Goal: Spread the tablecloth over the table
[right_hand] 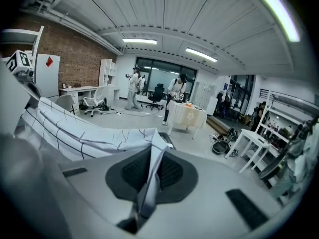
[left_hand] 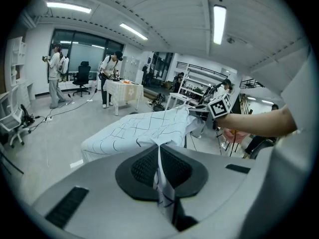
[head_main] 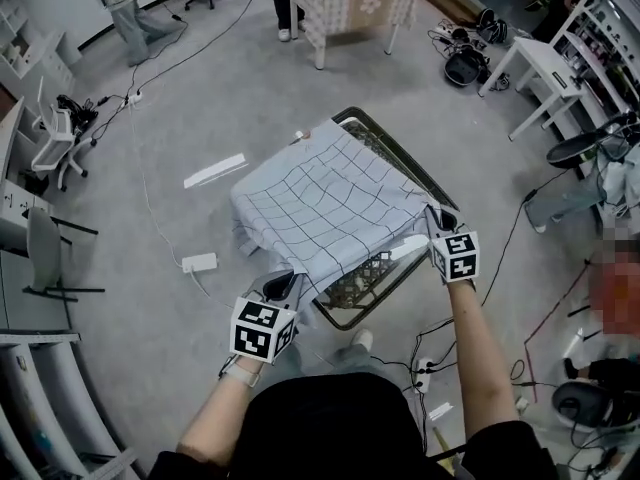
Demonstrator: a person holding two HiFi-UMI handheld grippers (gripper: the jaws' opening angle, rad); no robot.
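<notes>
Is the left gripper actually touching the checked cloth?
Touching. The left gripper view shows the left gripper shut on a fold of the tablecloth, pinched between its jaws.

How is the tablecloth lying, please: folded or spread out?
Spread out: the tablecloth drapes open across most of the table, near corners pinched by the left gripper and right gripper; the near end is uncovered.
</notes>
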